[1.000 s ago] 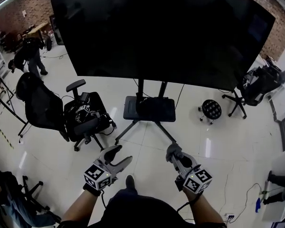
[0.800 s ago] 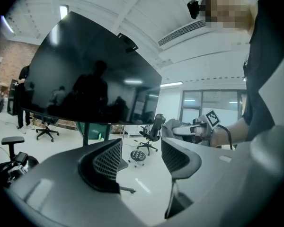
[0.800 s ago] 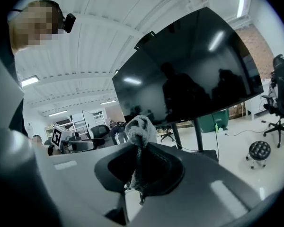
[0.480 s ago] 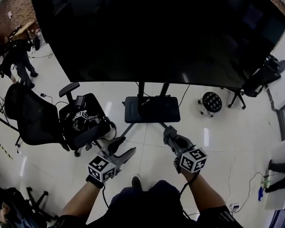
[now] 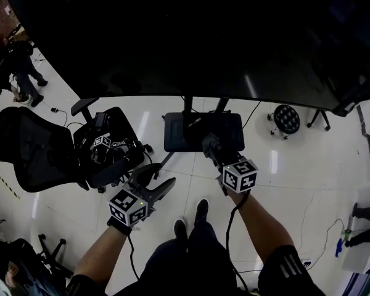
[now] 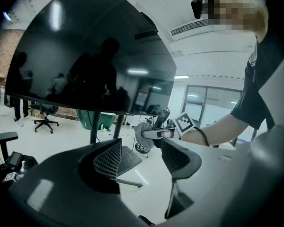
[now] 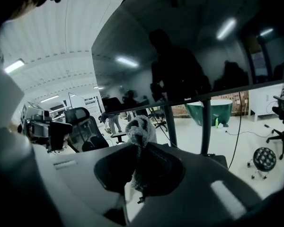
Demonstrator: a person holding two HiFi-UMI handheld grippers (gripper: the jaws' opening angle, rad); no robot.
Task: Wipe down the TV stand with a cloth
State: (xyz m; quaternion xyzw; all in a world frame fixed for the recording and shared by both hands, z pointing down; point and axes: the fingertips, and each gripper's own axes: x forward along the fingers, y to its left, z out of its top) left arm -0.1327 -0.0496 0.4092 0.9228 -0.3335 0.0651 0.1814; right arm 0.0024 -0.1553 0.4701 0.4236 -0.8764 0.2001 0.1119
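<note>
Bunching between right gripper (image 7: 139,151) jaws: cloth (image 7: 141,128).

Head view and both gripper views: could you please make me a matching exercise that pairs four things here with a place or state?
Things:
1. left gripper
2. right gripper
3. office chair
4. round stool

Places or states:
A. on the floor to the right of the TV stand
B. jaws apart, nothing between them
C. shut on the cloth
D. on the floor to the left of the TV stand

Pairs: 1-B; 2-C; 3-D; 4-A
</note>
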